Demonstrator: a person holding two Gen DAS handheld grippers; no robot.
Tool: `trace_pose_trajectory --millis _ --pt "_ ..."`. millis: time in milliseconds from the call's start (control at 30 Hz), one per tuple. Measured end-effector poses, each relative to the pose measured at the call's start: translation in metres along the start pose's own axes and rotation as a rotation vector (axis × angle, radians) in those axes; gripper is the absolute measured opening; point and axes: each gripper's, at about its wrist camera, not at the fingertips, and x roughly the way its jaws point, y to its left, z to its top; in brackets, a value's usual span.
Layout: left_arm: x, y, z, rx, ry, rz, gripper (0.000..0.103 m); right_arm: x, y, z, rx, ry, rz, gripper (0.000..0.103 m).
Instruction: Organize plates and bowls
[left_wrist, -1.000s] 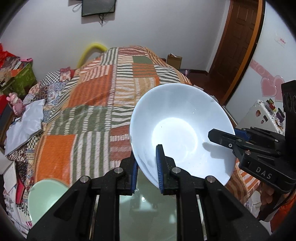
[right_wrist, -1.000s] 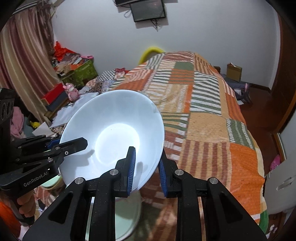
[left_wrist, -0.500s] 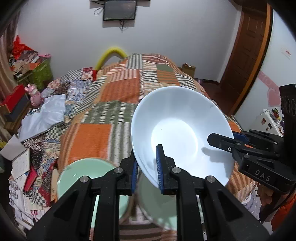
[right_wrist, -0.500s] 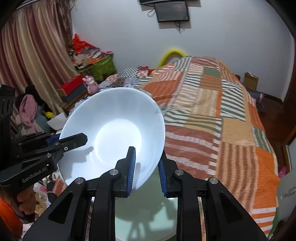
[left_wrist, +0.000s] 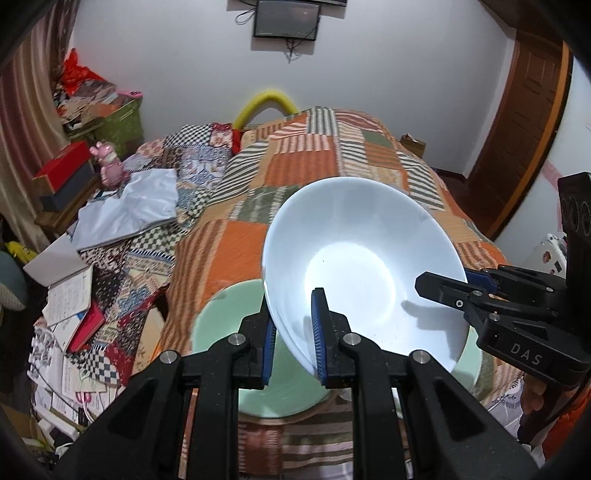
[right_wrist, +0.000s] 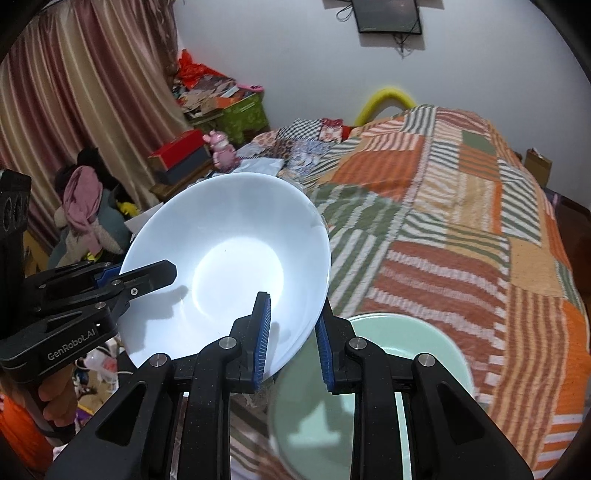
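Your left gripper (left_wrist: 293, 334) pinches the near left rim of the white bowl (left_wrist: 364, 269), one blue pad inside the wall and one outside. Your right gripper (right_wrist: 291, 341) pinches the opposite rim of the same white bowl (right_wrist: 229, 266) in the same way. In the left wrist view the right gripper (left_wrist: 443, 286) enters from the right edge, its upper finger lying over the rim; its lower finger is hidden behind the bowl. In the right wrist view the left gripper (right_wrist: 147, 275) comes in from the left edge, likewise with only the upper finger plain.

The bowl is tilted, its opening turned toward both cameras, and is held above the near end of the bed, clear of the patchwork quilt (left_wrist: 314, 173).

Below it lie pale green plates. The left wrist view shows one green plate (left_wrist: 221, 321) under the bowl's left side, much of it covered by the bowl and your gripper's fingers, and a green sliver (left_wrist: 471, 356) beyond the bowl's right edge; you cannot tell whether that sliver is a separate plate. The right wrist view shows a green plate (right_wrist: 399, 343) blurred and cut by the gripper frame. What the plates rest on is hard to make out.
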Motion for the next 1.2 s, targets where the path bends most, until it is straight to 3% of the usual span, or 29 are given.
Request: trace_pose_trajectory --millis 567,1200 --pt "0.031 0.057 -0.038 -0.079 0.1 0.046 0.018 0.054 0.033 -0.014 -0.015 0.133 0.053 0.022" --pt "0.06 0.076 -0.053 -0.094 0.167 0.077 0.018 0.078 0.03 -0.018 0.022 0.207 0.089 0.022"
